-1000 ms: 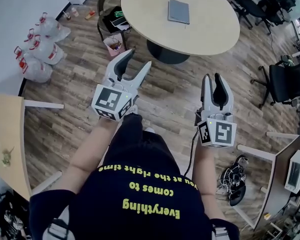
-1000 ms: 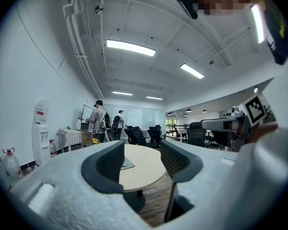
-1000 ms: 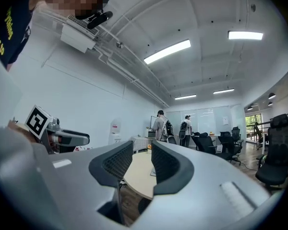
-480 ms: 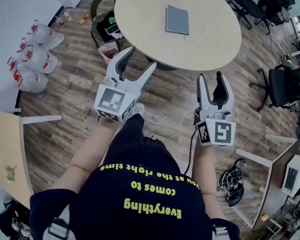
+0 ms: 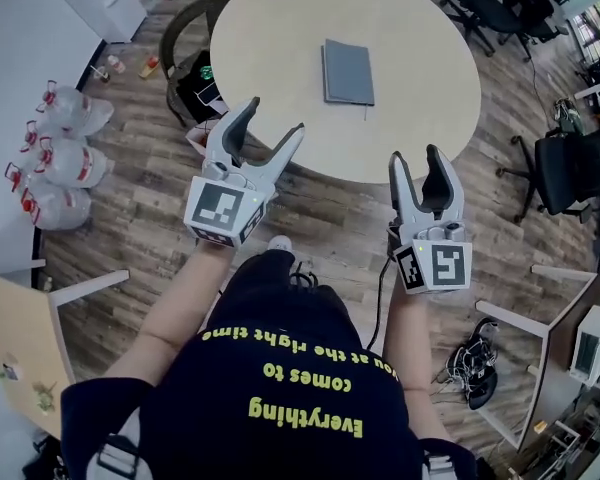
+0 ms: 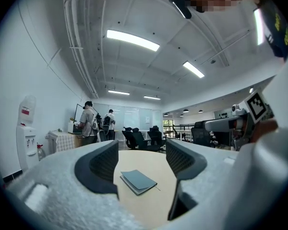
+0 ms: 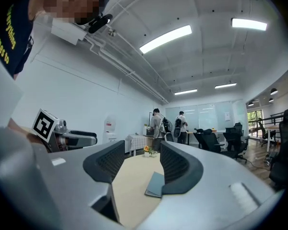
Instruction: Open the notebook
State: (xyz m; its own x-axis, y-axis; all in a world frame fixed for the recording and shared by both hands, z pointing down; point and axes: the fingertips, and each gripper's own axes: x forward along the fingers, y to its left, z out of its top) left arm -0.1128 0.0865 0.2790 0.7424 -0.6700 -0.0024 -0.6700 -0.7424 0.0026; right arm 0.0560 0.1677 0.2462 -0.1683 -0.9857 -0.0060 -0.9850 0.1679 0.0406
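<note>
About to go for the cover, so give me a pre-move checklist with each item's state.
1. Notebook closed, flat on table: ok.
2. Left gripper jaws apart, just opened, nothing held: ok.
3. Right gripper jaws apart, just opened, nothing held: ok.
4. Both at the notebook: not ok, both are short of it.
5. Spine side known: cannot tell.

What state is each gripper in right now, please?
Left gripper: open and empty; its jaws have just been opening.
Right gripper: open and empty; its jaws have just been opening.
</note>
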